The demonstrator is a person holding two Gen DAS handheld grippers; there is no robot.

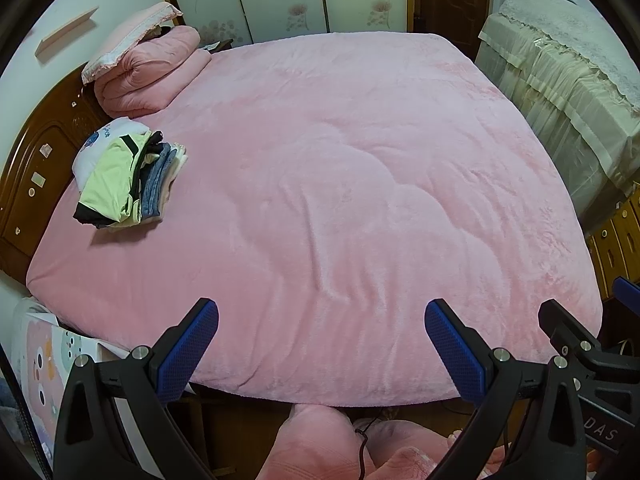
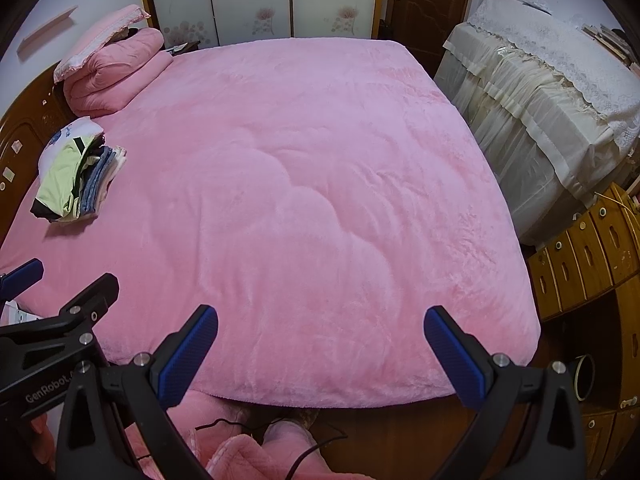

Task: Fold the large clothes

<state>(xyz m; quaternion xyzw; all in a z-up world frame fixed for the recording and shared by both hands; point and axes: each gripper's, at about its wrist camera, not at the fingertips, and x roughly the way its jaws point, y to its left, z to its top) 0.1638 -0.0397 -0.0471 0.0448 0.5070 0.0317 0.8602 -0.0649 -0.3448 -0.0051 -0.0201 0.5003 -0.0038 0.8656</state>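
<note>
Two grippers hang side by side over the near edge of the bed (image 1: 320, 200), both with jaws spread wide and nothing between them. The left gripper (image 1: 322, 344) touches nothing; its blue pads (image 1: 188, 352) frame bare pink blanket. The right gripper (image 2: 320, 350) is the same, pads (image 2: 454, 360) apart and clear of the cover. Each one shows at the edge of the other's view, so they sit just beside one another.

A stack of folded clothes (image 1: 128, 180) lies near the bed's left edge, close to the wooden headboard (image 1: 28, 168), with a pale green piece on top and denim layers beneath. At the far left corner sits a folded quilt (image 1: 144, 76) with a pillow (image 1: 124, 36) leaning on it.

Beyond the bed's right edge stands furniture draped in a cream lace cover (image 2: 540, 92), and nearer, wooden drawers (image 2: 584, 248). Below the near edge, pink fleece trousers (image 2: 256, 448) show.
</note>
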